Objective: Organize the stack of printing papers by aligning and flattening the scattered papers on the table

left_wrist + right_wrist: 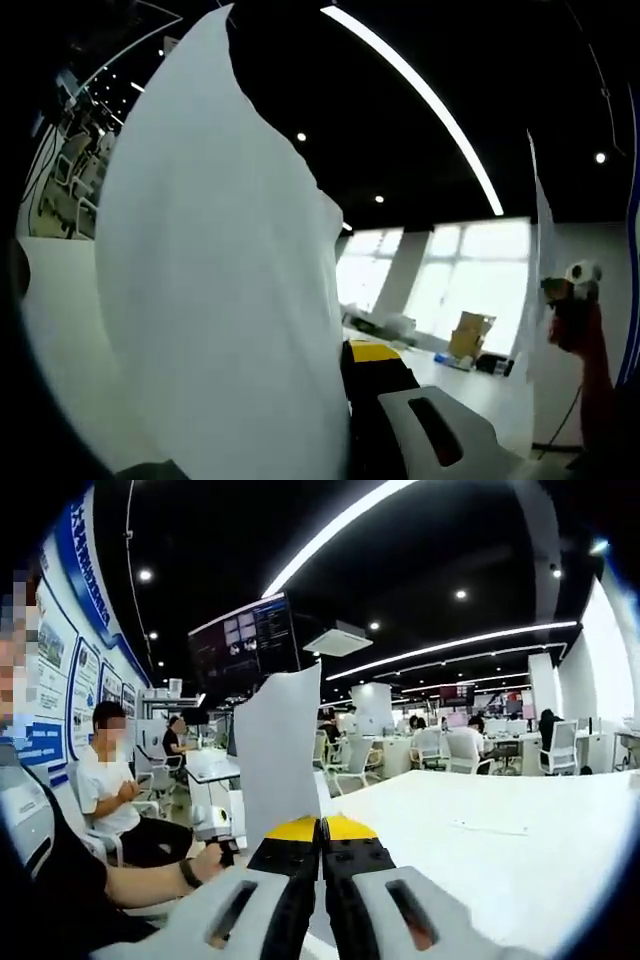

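Note:
A large white paper sheet (220, 270) stands upright close in front of the left gripper view. My left gripper (347, 352) is shut on its lower edge. The paper hides the left jaw, while the right jaw with its yellow and black tip shows beside it. My right gripper (322, 828) has its yellow-tipped jaws pressed together on the bottom of an upright paper sheet (280, 755) above the white table (490, 850). That right gripper (572, 300) appears far right in the left gripper view, beside a paper edge (540, 240) seen edge-on.
A person's hand (205, 865) rests low at the left, close to my right gripper. Another person sits on a chair (115, 790) further left. Desks and office chairs (440, 748) stand behind the table. A cardboard box (470, 335) sits on a far desk by the windows.

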Tool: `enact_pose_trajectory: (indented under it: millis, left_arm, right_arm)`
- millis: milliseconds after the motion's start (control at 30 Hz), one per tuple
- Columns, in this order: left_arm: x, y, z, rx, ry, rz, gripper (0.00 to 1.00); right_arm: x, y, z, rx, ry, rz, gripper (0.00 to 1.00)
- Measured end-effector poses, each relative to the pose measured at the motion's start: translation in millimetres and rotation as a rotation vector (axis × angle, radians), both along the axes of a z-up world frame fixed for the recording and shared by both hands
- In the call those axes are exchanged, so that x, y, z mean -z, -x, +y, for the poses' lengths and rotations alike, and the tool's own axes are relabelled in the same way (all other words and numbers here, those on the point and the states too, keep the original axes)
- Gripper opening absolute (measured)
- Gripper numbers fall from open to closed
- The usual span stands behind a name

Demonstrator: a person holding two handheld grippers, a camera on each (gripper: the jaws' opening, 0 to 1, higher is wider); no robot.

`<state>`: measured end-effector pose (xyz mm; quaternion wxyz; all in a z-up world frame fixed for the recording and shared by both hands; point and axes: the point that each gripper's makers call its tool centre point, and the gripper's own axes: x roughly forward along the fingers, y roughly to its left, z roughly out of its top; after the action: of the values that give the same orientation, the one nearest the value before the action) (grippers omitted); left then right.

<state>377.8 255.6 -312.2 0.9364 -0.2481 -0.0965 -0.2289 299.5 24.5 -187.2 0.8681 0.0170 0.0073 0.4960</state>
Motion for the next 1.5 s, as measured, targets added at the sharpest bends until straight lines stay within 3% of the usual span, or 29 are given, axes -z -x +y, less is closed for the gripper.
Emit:
enact_pose_trajectory:
  millis: [433, 1000, 1300, 1500]
  left_arm:
    - [0.2, 0.6, -1, 0.003, 0.002, 0.0, 0.06]
    - [0.2, 1.2, -4, 0.009, 0.001, -0.003, 0.06]
    - [0.4, 1.3, -4, 0.011, 0.0, -0.003, 0.06]
    - [0.5, 1.3, -5, 0.014, -0.002, -0.003, 0.06]
  right_arm:
    - [-4.3, -28, 22, 0.044, 0.056, -0.063, 0.0]
    - [7.9, -64, 37, 0.086, 0.137, -0.077, 0.0]
    - [23.7, -98, 47, 0.153, 0.26, -0.103, 0.0]
    - [31.7, -114, 52, 0.165, 0.284, -0.087, 0.0]
